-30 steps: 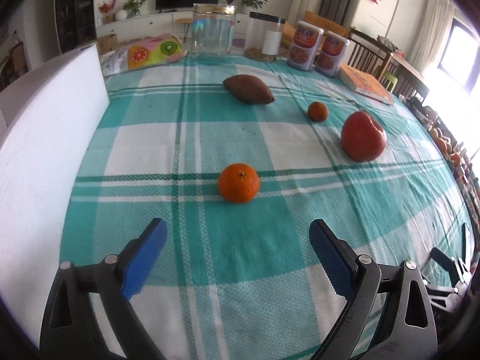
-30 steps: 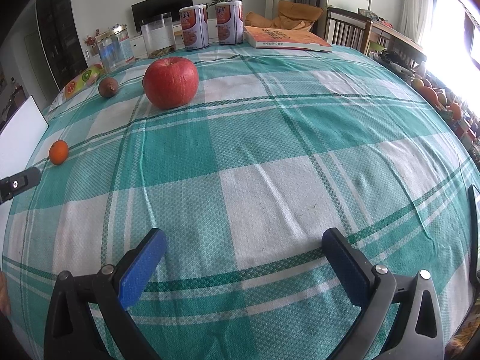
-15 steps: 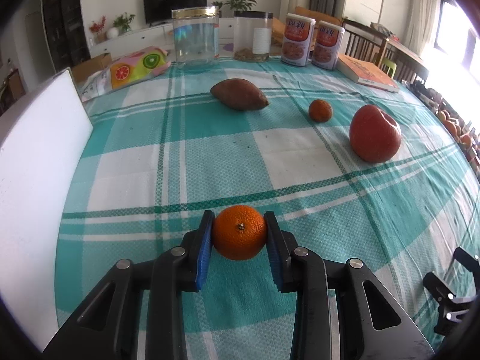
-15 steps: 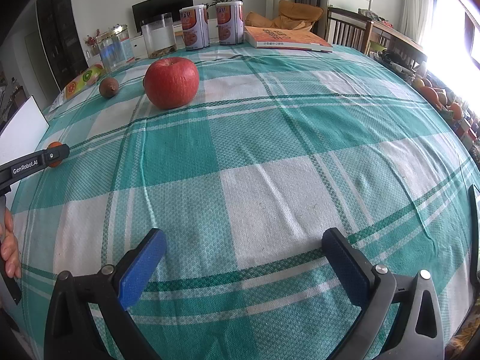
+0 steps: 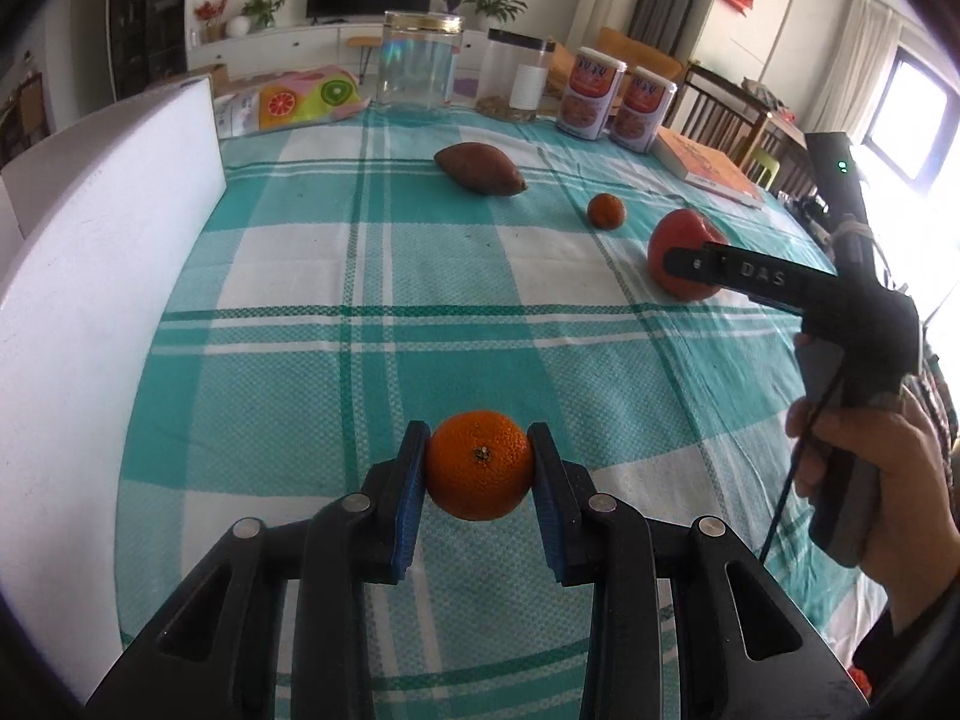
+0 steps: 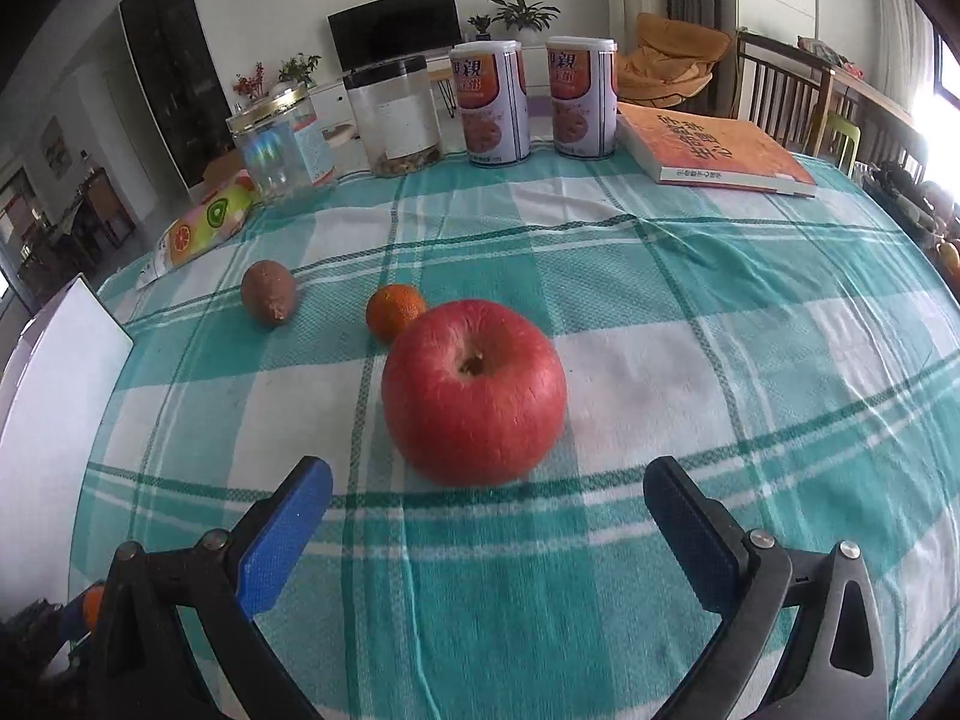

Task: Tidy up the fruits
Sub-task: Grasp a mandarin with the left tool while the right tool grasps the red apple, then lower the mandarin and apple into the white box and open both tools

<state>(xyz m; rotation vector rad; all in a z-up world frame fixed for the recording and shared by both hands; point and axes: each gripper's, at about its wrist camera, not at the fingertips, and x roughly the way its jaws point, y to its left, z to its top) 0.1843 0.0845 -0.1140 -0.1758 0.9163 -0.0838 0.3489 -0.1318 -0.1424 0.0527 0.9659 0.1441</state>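
The left claw (image 5: 480, 468) is clamped on an orange (image 5: 480, 465), blue pads (image 5: 407, 498) pressed against both of its sides; the fruit is seen over the teal-and-white checked cloth of the tabletop (image 5: 360, 276), near its front edge; whether it is lifted off the cloth cannot be told. The right claw (image 6: 489, 525) is spread wide with nothing between the pads; a red apple (image 6: 474, 390) is sat on the cloth just ahead of the gap, stem up. A smaller orange (image 6: 395, 311) is placed just behind the apple, to its left; a brown sweet potato (image 6: 268, 298) is found further left, apart from both. A white board (image 5: 90, 276) is stood along the left edge of the tabletop. Two jars (image 6: 396, 114), two printed cans (image 6: 492, 102) and an orange book (image 6: 714, 147) are lined up at the far side. In the left wrist view, the right claw's handle is gripped by a hand (image 5: 882, 480).
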